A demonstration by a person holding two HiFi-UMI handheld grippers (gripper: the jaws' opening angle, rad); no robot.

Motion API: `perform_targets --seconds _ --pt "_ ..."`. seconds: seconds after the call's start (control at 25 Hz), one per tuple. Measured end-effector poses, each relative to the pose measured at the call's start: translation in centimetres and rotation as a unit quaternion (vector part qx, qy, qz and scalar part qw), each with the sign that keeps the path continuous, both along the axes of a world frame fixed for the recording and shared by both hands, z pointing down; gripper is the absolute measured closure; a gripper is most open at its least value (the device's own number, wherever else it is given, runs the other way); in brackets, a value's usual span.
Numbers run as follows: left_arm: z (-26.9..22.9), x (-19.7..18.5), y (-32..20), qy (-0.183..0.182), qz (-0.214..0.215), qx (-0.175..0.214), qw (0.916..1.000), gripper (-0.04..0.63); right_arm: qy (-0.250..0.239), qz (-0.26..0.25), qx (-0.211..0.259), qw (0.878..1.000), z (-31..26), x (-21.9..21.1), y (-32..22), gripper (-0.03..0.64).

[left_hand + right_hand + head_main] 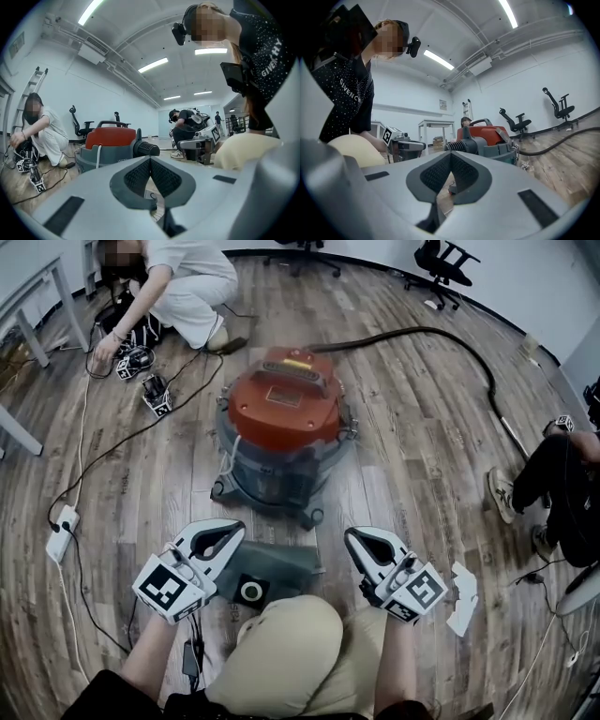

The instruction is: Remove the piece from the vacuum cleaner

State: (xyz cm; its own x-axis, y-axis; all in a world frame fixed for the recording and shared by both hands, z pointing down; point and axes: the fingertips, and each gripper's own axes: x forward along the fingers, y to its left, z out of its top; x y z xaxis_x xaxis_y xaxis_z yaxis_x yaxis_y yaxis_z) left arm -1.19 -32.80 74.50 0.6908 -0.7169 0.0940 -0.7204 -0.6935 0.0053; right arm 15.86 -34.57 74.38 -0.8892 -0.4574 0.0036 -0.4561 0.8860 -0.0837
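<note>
Left tongs [232, 529] and right tongs [354, 536] are both pinched together on nothing, parked low either side of the knee [281, 648], likely because a grey piece [277, 568] already lies on the floor [422, 456] between them, just short of the red-lidded vacuum cleaner [281, 418].

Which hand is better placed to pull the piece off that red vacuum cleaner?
Right, by a hair. The left claw and right claw are both shut, empty, aimed at the black ribbed port on the vacuum cleaner. Its hose trails off rightward, favouring that side.
</note>
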Motion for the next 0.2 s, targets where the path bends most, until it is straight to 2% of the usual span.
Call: perform_targets --seconds 0.2 --pt "0.29 -0.15 -0.17 -0.003 0.001 -0.005 1.0000 0.586 -0.011 -0.003 0.002 1.000 -0.72 0.17 0.19 0.604"
